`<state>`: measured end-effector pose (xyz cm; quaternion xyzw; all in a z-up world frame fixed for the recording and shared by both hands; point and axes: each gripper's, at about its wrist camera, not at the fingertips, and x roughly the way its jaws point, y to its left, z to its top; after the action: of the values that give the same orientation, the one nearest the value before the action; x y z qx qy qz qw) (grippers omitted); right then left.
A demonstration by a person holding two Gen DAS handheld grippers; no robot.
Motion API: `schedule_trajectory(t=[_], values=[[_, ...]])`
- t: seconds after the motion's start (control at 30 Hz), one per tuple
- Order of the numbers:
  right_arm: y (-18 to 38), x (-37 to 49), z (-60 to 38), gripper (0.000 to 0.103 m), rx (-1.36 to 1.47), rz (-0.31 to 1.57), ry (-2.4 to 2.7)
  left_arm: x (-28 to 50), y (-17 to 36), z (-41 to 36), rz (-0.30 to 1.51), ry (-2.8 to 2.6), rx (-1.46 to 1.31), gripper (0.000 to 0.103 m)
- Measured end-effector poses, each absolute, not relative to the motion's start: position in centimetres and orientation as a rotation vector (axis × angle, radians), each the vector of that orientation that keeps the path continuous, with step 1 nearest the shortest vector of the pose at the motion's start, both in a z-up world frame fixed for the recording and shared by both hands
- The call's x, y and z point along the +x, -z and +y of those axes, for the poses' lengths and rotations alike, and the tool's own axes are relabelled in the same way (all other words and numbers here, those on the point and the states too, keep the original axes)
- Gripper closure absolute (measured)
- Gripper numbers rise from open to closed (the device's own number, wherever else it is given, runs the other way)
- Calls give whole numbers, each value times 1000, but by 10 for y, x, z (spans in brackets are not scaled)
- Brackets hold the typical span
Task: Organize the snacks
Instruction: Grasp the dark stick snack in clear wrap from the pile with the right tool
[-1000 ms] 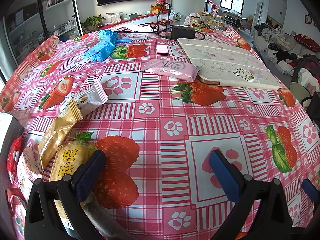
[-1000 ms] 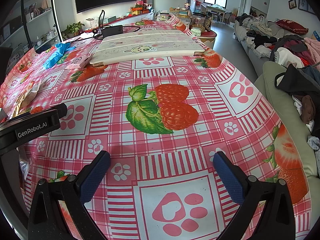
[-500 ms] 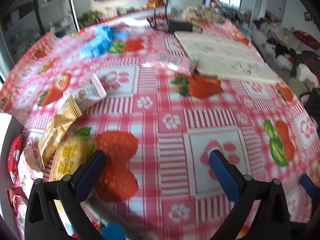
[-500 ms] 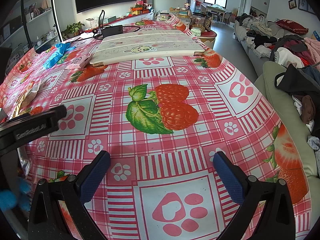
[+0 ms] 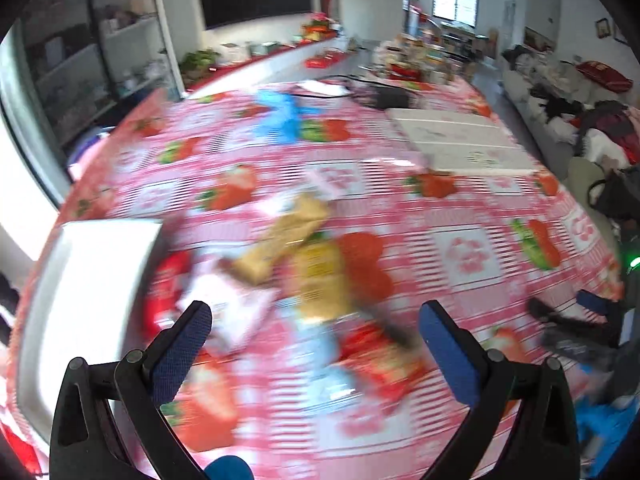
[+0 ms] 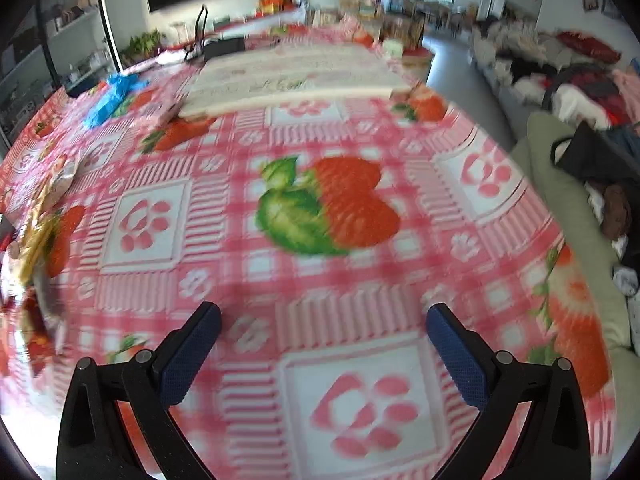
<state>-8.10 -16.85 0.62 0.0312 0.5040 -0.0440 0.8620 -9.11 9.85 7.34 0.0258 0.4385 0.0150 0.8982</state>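
Observation:
The left wrist view is blurred by motion. My left gripper is open and empty, raised above a pile of snack packets: a yellow packet, a tan packet, a red packet, a white-pink packet and a red one near the front. A white container stands at the left. A pink packet lies farther back. My right gripper is open and empty over bare tablecloth; the snacks show at its far left edge.
A white foam board lies at the back right, also in the right wrist view. A blue bag and a black adapter sit at the back. The right gripper shows at the right edge. A sofa with clothes is beyond the table.
My left gripper has risen and swung left, so the snack pile and white container now sit in the middle of its view. The right gripper has shifted slightly; both stay open.

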Motion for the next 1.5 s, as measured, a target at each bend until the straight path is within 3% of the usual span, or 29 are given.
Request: schedule_trajectory(t=[0.1,0.27,0.47,0.5,0.53,0.6,0.63,0.73,0.8,1.07,1.1,1.13,1.2,1.5], values=[[-24,-92,-134,0,128,1051,-111,-89,-54,125,970,-48,73,0],[-44,-100,-46,0,-31,1044,-370,-82,-22,145,1070,-28,48,0],[-33,-91,3,1,-156,1071,-440,-81,-4,162,1120,-57,-9,0],[-29,-88,5,11,-171,1071,-431,-82,-3,170,1126,-50,-55,0],[-26,-86,7,41,-184,1076,-431,-83,-3,171,1122,-56,-53,0],[-17,-84,11,60,-228,1100,-421,-84,-4,169,1128,-61,-41,0],[-18,-88,11,74,-250,1098,-413,-85,-4,167,1127,-59,-37,0],[-18,-96,6,75,-264,1080,-403,-93,-4,158,1105,-46,-12,1],[-21,-102,-7,75,-234,1074,-391,-105,-5,145,1094,-6,-12,6],[-23,-127,-85,75,-144,1152,-254,-153,-11,105,1095,97,48,4],[-21,-130,-95,68,-119,1175,-251,-157,-14,110,1092,99,38,4],[-22,-132,-103,41,-91,1179,-250,-158,-17,115,1088,90,30,4],[-27,-134,-115,3,-44,1161,-233,-156,-28,129,1067,56,13,4],[-33,-97,-73,3,11,1139,-303,-113,-21,162,1103,3,26,3]])
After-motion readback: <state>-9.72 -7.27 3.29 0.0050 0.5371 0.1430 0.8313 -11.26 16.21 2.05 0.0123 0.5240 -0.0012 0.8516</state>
